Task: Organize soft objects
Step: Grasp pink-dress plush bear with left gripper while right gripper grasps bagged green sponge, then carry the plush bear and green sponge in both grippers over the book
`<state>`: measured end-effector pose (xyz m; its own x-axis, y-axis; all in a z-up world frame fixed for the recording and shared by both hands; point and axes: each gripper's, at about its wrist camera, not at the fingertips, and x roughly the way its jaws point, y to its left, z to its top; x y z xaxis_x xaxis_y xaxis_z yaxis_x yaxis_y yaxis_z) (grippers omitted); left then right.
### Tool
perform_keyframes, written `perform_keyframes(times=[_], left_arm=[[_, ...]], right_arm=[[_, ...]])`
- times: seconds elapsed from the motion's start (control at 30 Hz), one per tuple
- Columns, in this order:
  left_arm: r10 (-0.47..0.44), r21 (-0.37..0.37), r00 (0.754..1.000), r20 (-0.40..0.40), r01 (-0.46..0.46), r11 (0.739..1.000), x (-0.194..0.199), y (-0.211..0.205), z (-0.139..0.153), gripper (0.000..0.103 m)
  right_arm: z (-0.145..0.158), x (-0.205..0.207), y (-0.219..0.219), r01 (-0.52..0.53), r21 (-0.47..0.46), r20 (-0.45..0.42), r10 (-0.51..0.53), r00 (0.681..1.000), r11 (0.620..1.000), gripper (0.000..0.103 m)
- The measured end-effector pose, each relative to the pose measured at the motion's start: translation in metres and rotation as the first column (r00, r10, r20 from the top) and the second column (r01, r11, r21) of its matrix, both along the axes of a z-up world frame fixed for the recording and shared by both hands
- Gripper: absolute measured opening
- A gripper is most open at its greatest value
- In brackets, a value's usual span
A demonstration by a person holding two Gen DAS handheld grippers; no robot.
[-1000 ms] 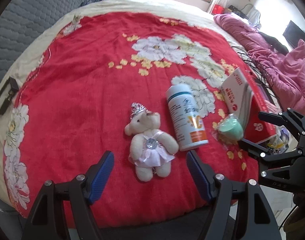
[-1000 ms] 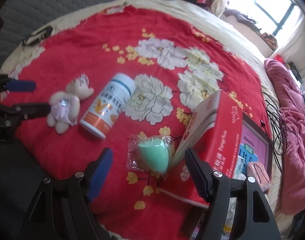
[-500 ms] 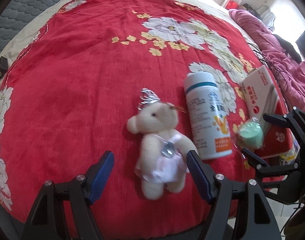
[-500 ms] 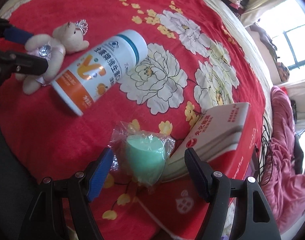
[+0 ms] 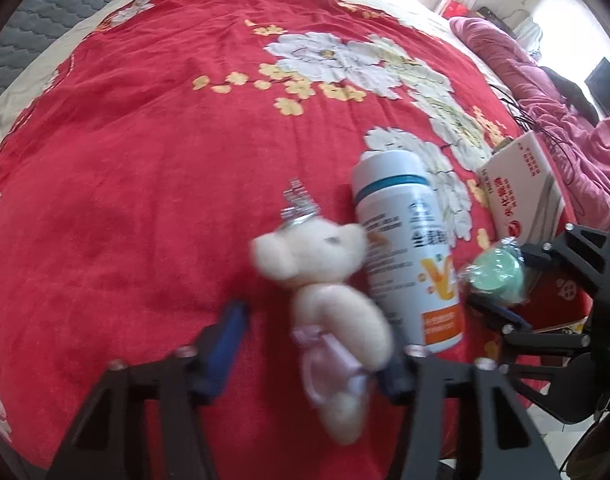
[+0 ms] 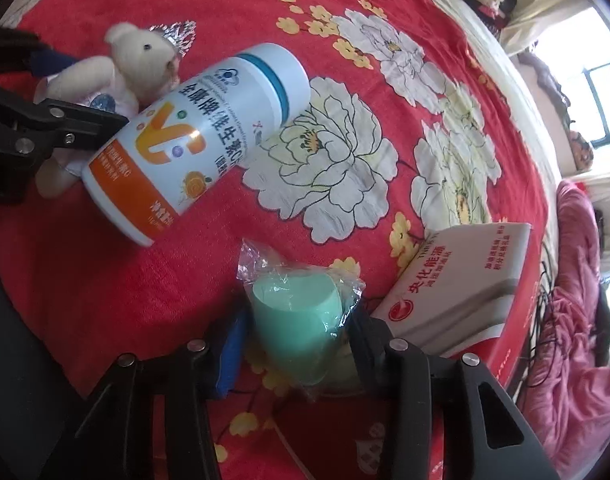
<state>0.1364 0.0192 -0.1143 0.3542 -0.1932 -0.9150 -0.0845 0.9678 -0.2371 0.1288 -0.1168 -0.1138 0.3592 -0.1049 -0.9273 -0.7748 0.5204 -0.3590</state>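
1. While both tools close in from the near edge of the bed (image 5: 145, 128), each has a soft thing between its jaws — the left tool (image 5: 313, 354) has just been narrowing around the small teddy bear (image 5: 329, 280), its right pad against the bear's skirt and its left pad standing clear, so it is not yet clenched on it.
2. Over at the right tool (image 6: 293, 344), which has likewise been closing, the pads sit against both sides of the green sponge (image 6: 295, 326) in its clear wrapper; I judge it grasped, if lightly.
3. To do this well, I'd say the left tool should take the bear by its body, not the loose skirt, and squeeze until the plush gives.
4. For the sponge, the grip wants to be on the foam itself — the crinkly wrapper could slip.
5. Between bear and sponge lies the white vitamin bottle (image 6: 197, 136), touching the bear's head; it may roll when the bear lifts.
6. Just beside the sponge, near the bed's right edge, leans a red and white book (image 6: 461, 280), crowding the right tool's outer finger.
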Motion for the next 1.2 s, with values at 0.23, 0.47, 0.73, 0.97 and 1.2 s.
perform_keyframes(times=[0.23, 0.47, 0.73, 0.97, 1.2], left_arm=[[-0.023, -0.023, 1.0, 0.007, 0.023, 0.999, 0.001, -0.006, 0.008, 0.027], [-0.002, -0.012, 0.995, 0.103, 0.003, 1.0, -0.01, 0.004, 0.052, 0.027], [-0.013, -0.004, 0.98, 0.2, 0.014, 1.0, -0.02, -0.003, 0.106, 0.027], [-0.053, 0.012, 0.963, 0.265, 0.052, 0.999, -0.03, -0.024, 0.143, 0.027], [-0.119, 0.028, 0.947, 0.298, 0.116, 0.993, -0.033, -0.063, 0.165, 0.027]], right_arm=[[0.01, 0.003, -0.002, 0.048, 0.066, -0.007, -0.048, 0.999, 0.997, 0.044], [0.046, -0.002, -0.004, 0.08, 0.182, 0.011, -0.083, 0.996, 0.98, 0.044], [0.093, -0.007, -0.007, 0.11, 0.315, 0.051, -0.132, 0.99, 0.943, 0.044], [0.133, -0.013, -0.027, 0.146, 0.425, 0.073, -0.195, 0.978, 0.893, 0.044], [0.163, -0.015, -0.07, 0.204, 0.49, 0.099, -0.287, 0.953, 0.848, 0.044]])
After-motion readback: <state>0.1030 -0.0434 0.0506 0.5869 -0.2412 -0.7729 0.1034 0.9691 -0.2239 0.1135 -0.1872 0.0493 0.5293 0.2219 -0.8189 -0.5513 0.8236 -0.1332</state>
